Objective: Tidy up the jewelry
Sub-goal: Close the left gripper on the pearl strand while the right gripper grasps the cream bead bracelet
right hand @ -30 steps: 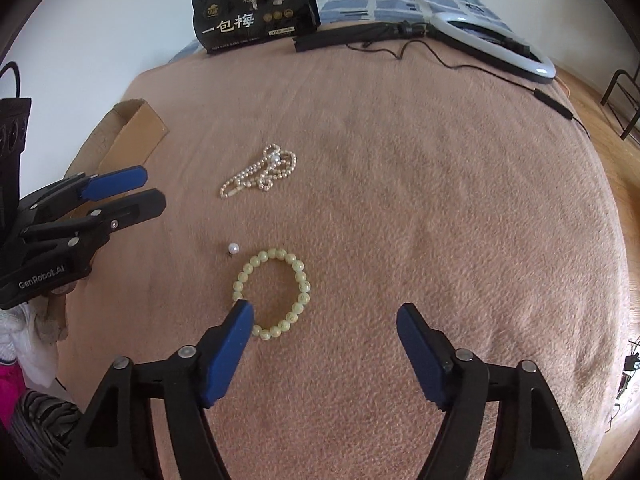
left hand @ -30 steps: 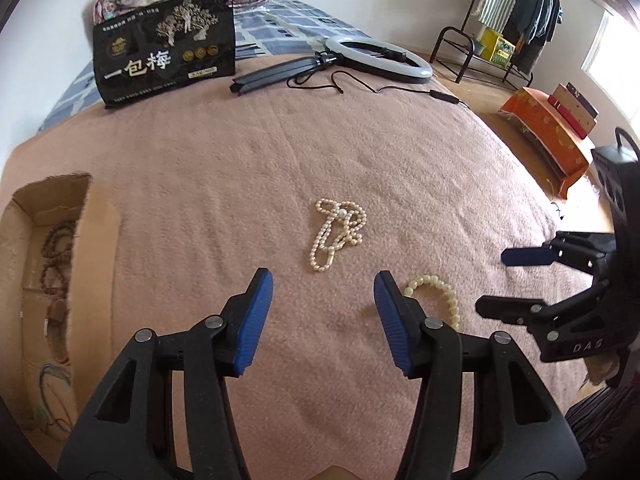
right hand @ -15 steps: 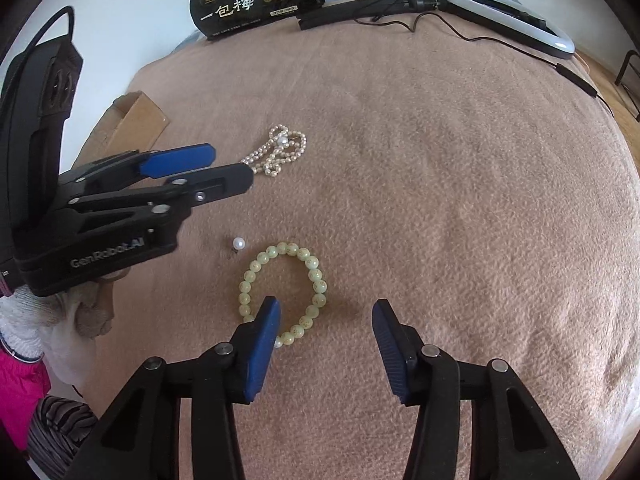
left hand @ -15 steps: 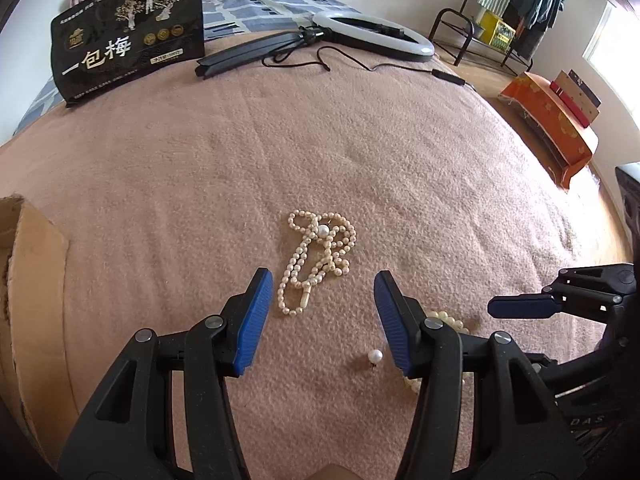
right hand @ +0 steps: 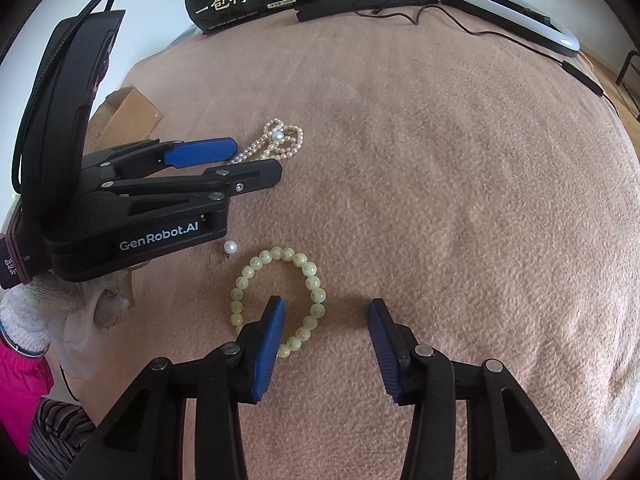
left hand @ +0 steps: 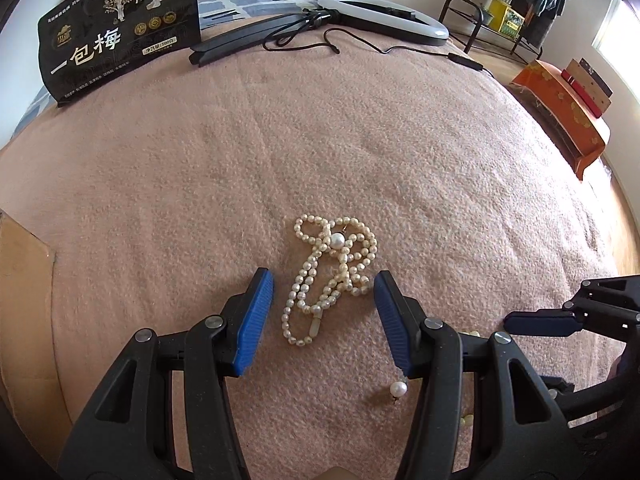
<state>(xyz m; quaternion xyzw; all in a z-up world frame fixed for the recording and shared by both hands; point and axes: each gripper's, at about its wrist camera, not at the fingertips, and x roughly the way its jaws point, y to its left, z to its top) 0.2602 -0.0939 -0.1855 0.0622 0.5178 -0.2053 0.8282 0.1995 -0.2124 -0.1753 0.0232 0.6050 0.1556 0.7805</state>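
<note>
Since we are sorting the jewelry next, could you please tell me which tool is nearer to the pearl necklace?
Left. The left tool straddles the pearl necklace, open; the right tool sits over the green bead bracelet.

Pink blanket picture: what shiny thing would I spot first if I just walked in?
Probably the tangled pearl necklace in the middle of the pink blanket, lying between the open blue pads of the left tool. Next, the pale green bead bracelet nearer the blanket's front, with one pad of the right tool inside its ring, and a loose white pearl beside it.
</note>
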